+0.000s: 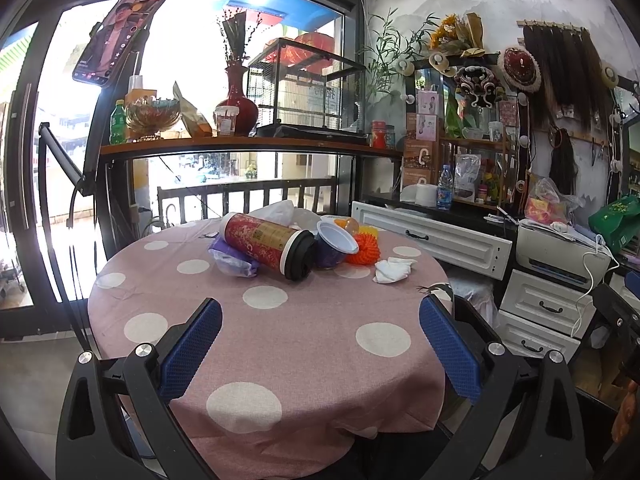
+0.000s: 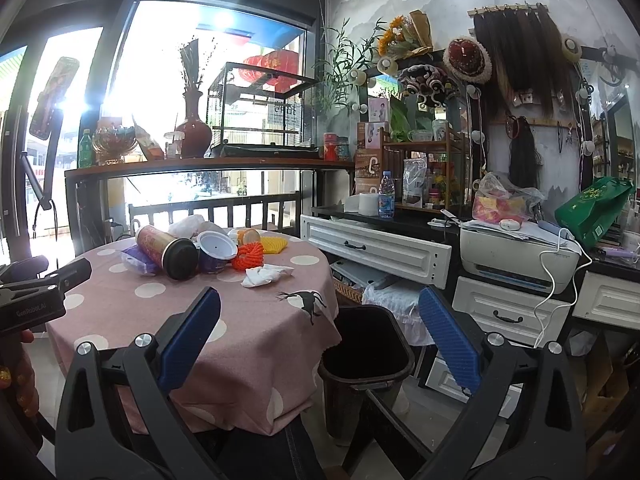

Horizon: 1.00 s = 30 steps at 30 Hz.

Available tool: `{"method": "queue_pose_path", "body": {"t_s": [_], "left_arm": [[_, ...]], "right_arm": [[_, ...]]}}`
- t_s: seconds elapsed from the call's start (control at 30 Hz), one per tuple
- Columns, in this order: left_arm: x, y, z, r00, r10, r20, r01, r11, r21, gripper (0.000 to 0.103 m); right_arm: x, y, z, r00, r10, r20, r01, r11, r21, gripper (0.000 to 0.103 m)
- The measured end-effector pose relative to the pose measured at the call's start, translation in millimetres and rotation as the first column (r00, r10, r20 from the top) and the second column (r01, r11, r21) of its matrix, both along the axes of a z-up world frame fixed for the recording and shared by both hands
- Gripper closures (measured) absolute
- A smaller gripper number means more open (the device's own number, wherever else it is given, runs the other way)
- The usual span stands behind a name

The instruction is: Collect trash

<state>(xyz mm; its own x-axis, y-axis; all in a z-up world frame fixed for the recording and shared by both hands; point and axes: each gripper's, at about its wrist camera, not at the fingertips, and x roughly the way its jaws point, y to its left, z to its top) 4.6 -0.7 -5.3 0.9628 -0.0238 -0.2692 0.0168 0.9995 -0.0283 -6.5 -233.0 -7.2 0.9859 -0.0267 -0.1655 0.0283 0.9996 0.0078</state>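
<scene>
The left gripper [image 1: 320, 330] stands wide apart and holds nothing, its two blue pads [image 1: 196, 344] finely dimpled, hanging above the near half of a round table [image 1: 304, 344]; the right gripper [image 2: 320, 330] is spread equally wide and empty, poised between the table edge and a black plastic bin [image 2: 366, 354] with a rectangular, round-cornered mouth, standing on the floor just beside the table at about four o'clock. The tablecloth is a coarse pink weave with white dots, one black deer printed near its right edge. The trash lies clustered at twelve o'clock on the tabletop: one red cylindrical canister [image 1: 268, 246] lying on its side, black end toward the cameras; one purple plastic cup [image 1: 334, 246] with a white rim, tipped over and touching it; one crinkled purple wrapper [image 1: 234, 260] under the canister; one orange foam fruit net [image 1: 364, 248]; one crumpled white tissue [image 1: 392, 268] slightly apart at one o'clock. Behind stand a window shelf and white drawers [image 2: 376, 250].
</scene>
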Motion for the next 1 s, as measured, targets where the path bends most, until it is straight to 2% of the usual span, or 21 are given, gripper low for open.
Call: {"method": "queue_pose_path", "body": {"t_s": [1.0], "left_arm": [[0.8, 1.3, -0.6, 1.0, 0.002, -0.009, -0.002, 1.0, -0.008, 0.005]], "right_arm": [[0.6, 1.3, 0.5, 1.0, 0.004, 0.003, -0.004, 1.0, 0.004, 0.006]]}}
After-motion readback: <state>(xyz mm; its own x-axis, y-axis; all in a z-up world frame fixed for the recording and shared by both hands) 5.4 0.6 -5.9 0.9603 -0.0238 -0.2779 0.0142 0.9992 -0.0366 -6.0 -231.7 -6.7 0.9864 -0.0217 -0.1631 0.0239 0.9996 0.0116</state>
